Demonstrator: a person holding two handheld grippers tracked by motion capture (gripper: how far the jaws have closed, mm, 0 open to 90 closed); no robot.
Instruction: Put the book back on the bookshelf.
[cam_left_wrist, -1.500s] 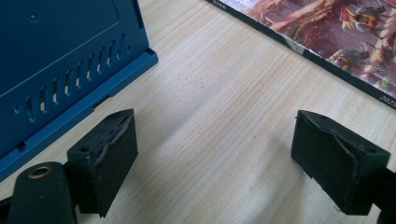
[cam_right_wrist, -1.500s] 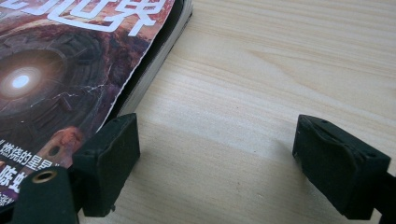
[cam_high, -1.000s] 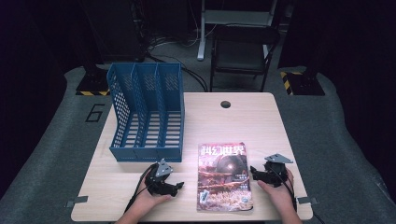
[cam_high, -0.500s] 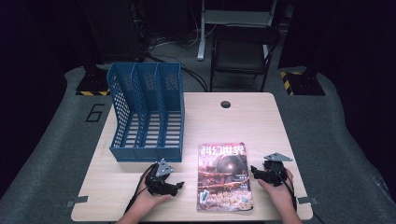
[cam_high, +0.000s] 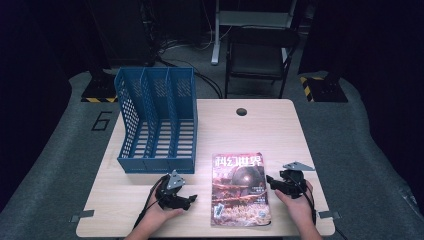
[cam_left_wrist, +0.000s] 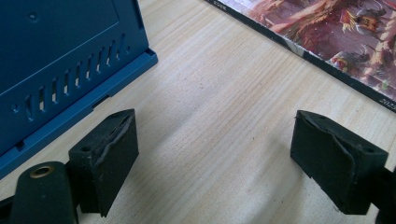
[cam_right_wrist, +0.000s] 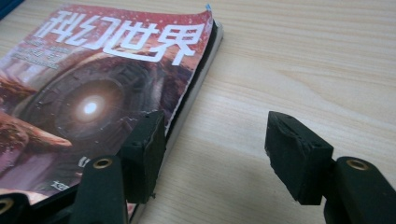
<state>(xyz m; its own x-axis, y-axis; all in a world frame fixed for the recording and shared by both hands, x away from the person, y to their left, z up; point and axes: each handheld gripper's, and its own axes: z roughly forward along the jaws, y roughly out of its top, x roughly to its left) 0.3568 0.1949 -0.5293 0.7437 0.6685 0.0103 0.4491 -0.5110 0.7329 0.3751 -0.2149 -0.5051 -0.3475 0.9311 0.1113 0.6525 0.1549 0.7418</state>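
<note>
Magazine (cam_right_wrist: 93, 93) (page edges beside gripper (cam_right_wrist: 219, 149))

The file rack (cam_high: 157, 122) is blue with slotted walls, on a pale wood-grain table (cam_high: 260, 127). The magazine (cam_high: 240, 187) has a reddish-brown cover with white title characters; both grippers' jaws are black

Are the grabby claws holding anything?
No. The left gripper and right gripper are open on the table; the magazine lies unheld.

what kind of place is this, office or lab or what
Probably a lab recording setup: a light wooden table on grey floor mats, dark surroundings, holding a blue plastic three-slot file rack and a red-covered magazine.
</note>
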